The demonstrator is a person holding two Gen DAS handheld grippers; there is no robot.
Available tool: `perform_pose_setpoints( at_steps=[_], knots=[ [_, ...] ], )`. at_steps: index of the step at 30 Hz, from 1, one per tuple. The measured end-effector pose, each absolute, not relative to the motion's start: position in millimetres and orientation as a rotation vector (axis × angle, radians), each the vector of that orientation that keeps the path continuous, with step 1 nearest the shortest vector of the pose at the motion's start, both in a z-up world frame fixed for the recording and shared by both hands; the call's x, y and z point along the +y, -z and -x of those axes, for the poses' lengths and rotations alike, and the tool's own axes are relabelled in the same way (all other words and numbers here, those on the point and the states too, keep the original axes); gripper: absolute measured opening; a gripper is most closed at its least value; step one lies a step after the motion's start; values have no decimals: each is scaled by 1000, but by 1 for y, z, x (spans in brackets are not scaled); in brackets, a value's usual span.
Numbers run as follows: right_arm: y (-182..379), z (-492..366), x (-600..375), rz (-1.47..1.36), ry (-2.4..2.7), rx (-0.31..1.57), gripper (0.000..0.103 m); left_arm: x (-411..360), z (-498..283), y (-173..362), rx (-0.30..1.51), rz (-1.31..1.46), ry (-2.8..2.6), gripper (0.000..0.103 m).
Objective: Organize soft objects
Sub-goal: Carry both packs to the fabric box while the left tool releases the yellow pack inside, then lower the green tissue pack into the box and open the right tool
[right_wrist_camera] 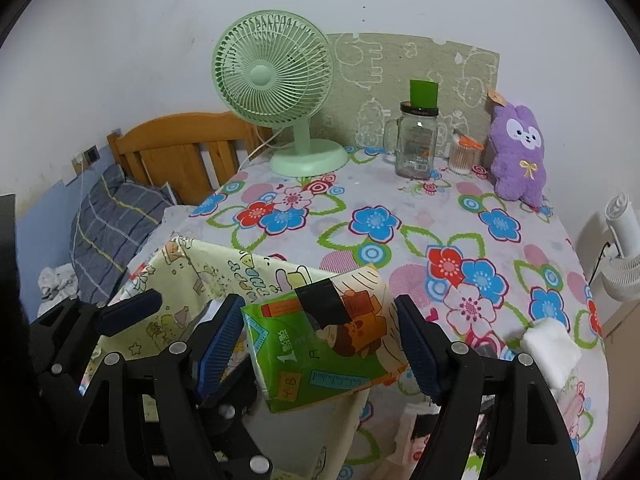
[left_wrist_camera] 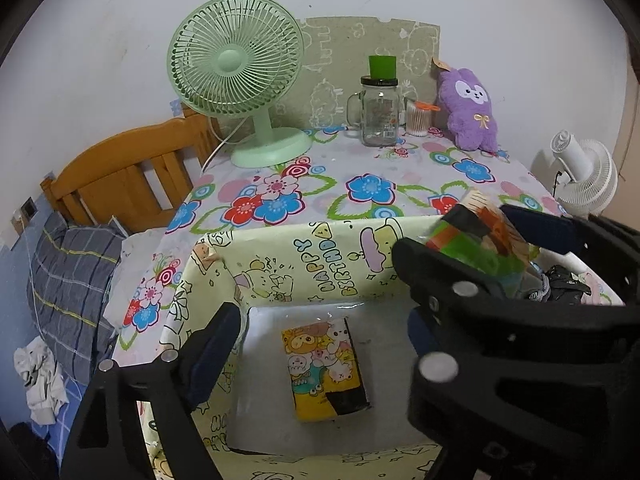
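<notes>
1. Left wrist view: we look down into the box [left_wrist_camera: 280,276], the cartoon-printed one with the white floor, sitting at the near edge of the flowered tablecloth [left_wrist_camera: 360,192].
2. A yellow tissue pack [left_wrist_camera: 324,368] lies flat on the floor of the box, all on its own.
3. The left gripper [left_wrist_camera: 320,344] hangs over the box with its fingers spread wide; the yellow pack sits below the gap, and neither pad touches it.
4. At the right side of the box, the right gripper [left_wrist_camera: 492,244] comes in holding a green tissue pack [left_wrist_camera: 480,248] above the rim.
5. Beyond the box, at the far edge of the cloth, stand a green fan [left_wrist_camera: 240,76], a glass jar [left_wrist_camera: 378,112] and a purple plush toy [left_wrist_camera: 472,108].
6. Right wrist view: the right gripper [right_wrist_camera: 320,344] pinches the green tissue pack [right_wrist_camera: 328,340] between its blue pads, one on each side.
7. The pack is tilted, its near corner dipping over the box [right_wrist_camera: 208,276], clear of the cloth.
8. Left of it, over the box, the left gripper [right_wrist_camera: 132,312] shows one blue pad; from here I cannot tell how wide it stands.
9. A white wad [right_wrist_camera: 552,348] rests on the tablecloth [right_wrist_camera: 400,216] to the right of the box.
10. The fan [right_wrist_camera: 276,84], jar [right_wrist_camera: 416,140] and plush toy [right_wrist_camera: 518,152] line up well beyond the box.
</notes>
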State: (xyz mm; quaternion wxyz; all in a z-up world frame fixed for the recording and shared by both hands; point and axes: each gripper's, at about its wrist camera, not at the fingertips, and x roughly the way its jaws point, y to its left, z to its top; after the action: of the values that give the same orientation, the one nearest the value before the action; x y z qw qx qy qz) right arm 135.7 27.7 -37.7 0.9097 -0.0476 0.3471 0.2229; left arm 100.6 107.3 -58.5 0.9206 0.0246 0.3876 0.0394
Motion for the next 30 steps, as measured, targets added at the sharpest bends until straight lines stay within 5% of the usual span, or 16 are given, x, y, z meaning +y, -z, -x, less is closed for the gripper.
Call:
perform_pose_setpoints(
  at_steps=[8, 30],
  knots=[
    [41, -137, 33, 112, -505, 700, 97, 108, -96, 56, 780, -53, -96, 95],
    [20, -108, -6, 100, -449, 651, 98, 68, -71, 31, 673, -91, -80, 97]
  ],
)
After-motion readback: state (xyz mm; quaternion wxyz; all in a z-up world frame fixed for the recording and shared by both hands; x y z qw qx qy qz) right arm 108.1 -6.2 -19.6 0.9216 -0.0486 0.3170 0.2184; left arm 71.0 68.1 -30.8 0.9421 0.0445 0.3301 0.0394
